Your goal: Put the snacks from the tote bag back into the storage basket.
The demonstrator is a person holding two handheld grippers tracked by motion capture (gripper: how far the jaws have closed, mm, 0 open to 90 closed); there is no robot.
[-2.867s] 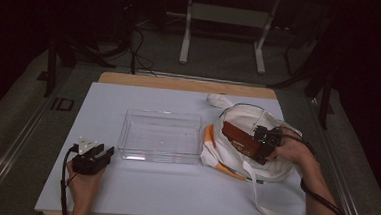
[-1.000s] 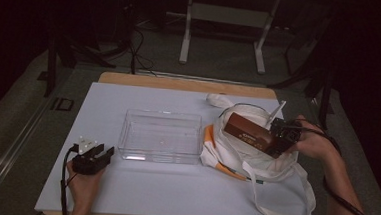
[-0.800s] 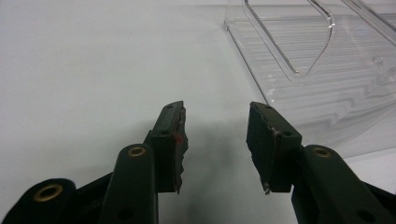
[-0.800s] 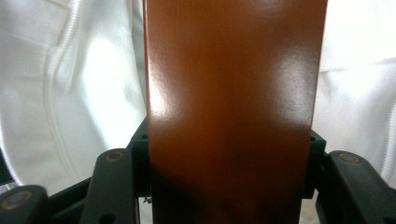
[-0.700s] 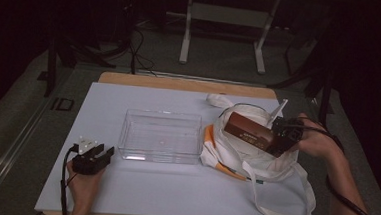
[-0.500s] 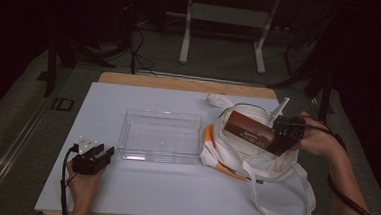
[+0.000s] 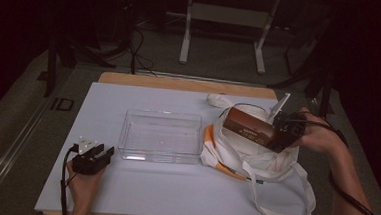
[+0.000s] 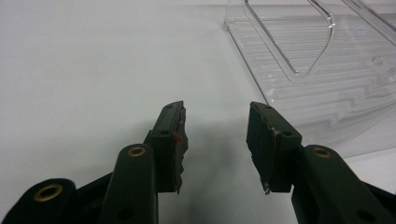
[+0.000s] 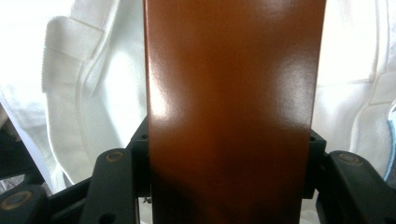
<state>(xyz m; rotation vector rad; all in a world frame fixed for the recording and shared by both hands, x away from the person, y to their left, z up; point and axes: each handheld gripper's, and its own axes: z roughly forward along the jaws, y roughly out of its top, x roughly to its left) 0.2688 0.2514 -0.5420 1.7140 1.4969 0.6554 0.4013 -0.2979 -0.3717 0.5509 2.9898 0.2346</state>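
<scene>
High view: the right gripper [image 7: 283, 133] is clamping a brown box [image 7: 251, 130] by one end, its jaws pressing both sides, holding it above the white tote bag [image 7: 255, 156] lying just right of the clear plastic tray [image 7: 160, 135]. Left of and nearer than the tray, the left gripper [image 7: 95, 158] is resting on the white surface [image 7: 173, 186], jaws parted around nothing.

One clear tray [image 7: 159, 135], one brown box [image 7: 251, 129], seemingly one white bag [image 7: 270, 162].
</scene>
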